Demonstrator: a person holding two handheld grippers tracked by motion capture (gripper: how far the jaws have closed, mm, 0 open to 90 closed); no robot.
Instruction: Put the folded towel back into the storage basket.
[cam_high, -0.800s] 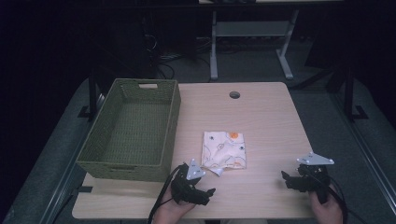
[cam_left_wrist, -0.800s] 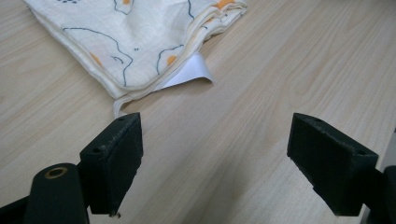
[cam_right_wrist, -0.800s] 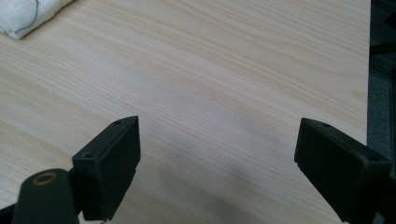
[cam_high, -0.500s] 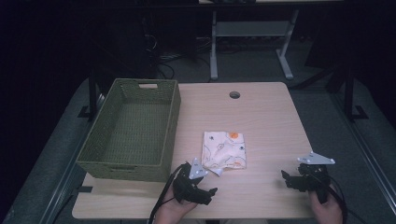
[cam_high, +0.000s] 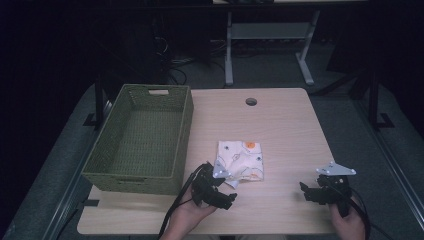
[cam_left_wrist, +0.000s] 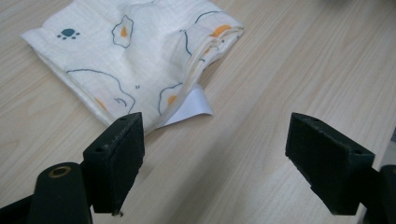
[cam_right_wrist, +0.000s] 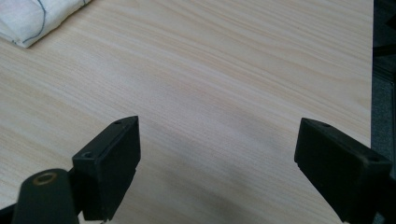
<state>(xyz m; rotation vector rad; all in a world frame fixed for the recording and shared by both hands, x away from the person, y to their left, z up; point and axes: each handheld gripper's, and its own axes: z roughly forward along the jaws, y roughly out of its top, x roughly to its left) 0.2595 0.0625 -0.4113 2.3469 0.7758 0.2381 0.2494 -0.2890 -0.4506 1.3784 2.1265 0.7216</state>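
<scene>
One white tag (cam_left_wrist: 194, 106) under folded cloth (cam_left_wrist: 130, 60); writing, if any, illegible.

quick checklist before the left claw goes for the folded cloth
1. Left claw open: ok, jaws wide apart with nothing between them.
2. Folded cloth within reach of it: ok, lying flat on the table, its near corner just ahead of the jaws.
3. White tag at the cloth's near edge exposed: ok.
4. Green basket clear of the cloth: ok, it stands apart to the left.
5. Right claw out of the way: ok, open over bare table.
6. Cloth layers staying together when lifted: cannot tell.
</scene>
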